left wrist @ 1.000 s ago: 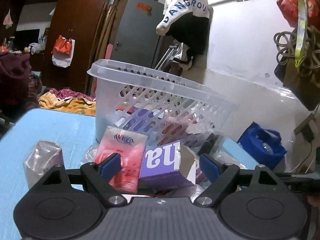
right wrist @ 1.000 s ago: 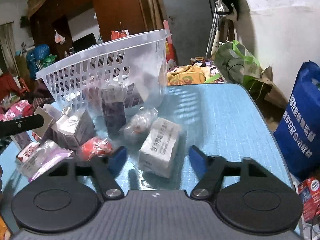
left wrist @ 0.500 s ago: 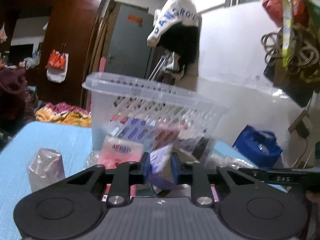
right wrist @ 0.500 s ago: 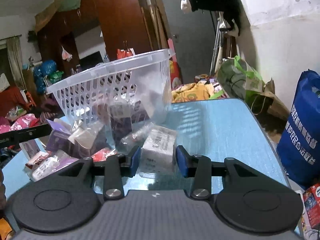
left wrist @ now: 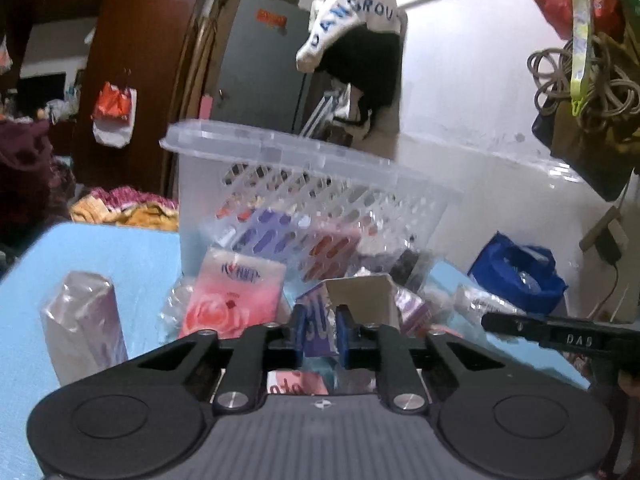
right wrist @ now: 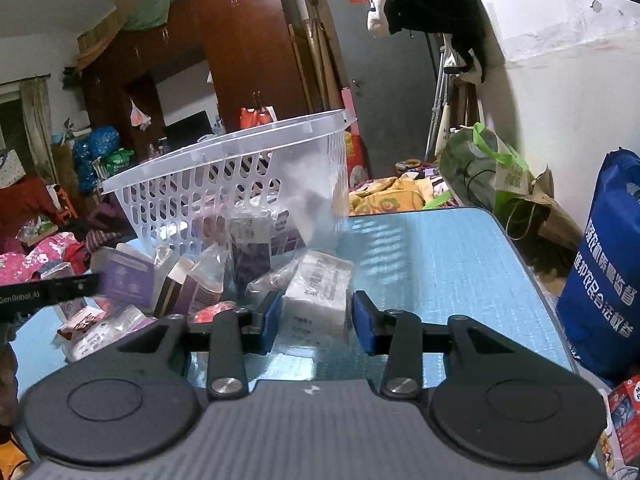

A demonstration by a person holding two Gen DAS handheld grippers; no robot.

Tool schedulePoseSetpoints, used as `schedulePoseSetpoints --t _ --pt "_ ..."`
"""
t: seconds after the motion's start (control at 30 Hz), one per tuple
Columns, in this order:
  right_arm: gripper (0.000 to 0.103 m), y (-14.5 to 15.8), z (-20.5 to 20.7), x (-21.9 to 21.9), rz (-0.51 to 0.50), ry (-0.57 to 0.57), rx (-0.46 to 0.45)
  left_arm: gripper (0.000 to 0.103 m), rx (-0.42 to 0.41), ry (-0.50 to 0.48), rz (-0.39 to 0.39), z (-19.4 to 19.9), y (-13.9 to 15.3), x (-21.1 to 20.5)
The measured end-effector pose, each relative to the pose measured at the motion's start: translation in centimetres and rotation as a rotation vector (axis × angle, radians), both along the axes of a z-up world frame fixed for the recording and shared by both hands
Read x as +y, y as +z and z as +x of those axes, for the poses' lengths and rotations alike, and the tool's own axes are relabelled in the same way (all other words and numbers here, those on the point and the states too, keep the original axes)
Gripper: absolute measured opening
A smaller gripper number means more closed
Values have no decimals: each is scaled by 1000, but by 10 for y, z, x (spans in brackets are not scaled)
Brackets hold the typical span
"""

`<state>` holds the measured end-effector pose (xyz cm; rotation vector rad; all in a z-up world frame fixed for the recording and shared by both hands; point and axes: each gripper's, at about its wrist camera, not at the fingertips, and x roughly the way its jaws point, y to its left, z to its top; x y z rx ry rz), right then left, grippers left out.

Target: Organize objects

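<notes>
Purple carton (left wrist: 318, 330) is the thing getting sorted on the left side, and it sits just in front of the clear plastic basket (left wrist: 280, 152) with its top flaps popped open. Left gripper (left wrist: 319, 332) has its jaws clamped on the carton's near edge; they've just been closing and the blue pads now press on both sides of it.

Over on the other side of the basket's front, the white wrapped pack (right wrist: 318, 292) lies flat on the blue table (right wrist: 440, 264). Right gripper (right wrist: 316, 322) has its jaws on either side of that pack, drawn in against its clear wrapper, so it looks gripped. They closed in over the last moment too.

Working out from the basket: a pink rose-print tissue pack (left wrist: 236, 292) leans against its front wall just left of the carton, and a clear-wrapped pale lilac pack (left wrist: 86, 326) stands upright further left, apart from the pile. From the right wrist view a dark purple box (right wrist: 252, 256) stands right against the basket's front, with a jumble of small boxes and plastic bags spread to its left. Inside the basket you can make out purple and reddish packs through the slots, blurry though.

Beyond the table edge, right of the basket, a blue shopping bag (right wrist: 608, 272) with white print stands on the floor.
</notes>
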<state>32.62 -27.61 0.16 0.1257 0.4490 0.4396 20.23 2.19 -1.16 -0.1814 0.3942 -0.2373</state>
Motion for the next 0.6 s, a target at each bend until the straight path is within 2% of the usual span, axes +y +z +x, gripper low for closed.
schedulePoseSetpoints --t 0.1,0.27,0.6 --pt "43 0 -1 0 6 2 -9 4 -43 5 -8 -8 1 1" --pt "42 1 -5 -3 19 6 -36 4 -114 -23 -95 -18 3 13" --pt "41 12 -21 -1 37 23 -109 4 -173 -47 -210 -29 5 35"
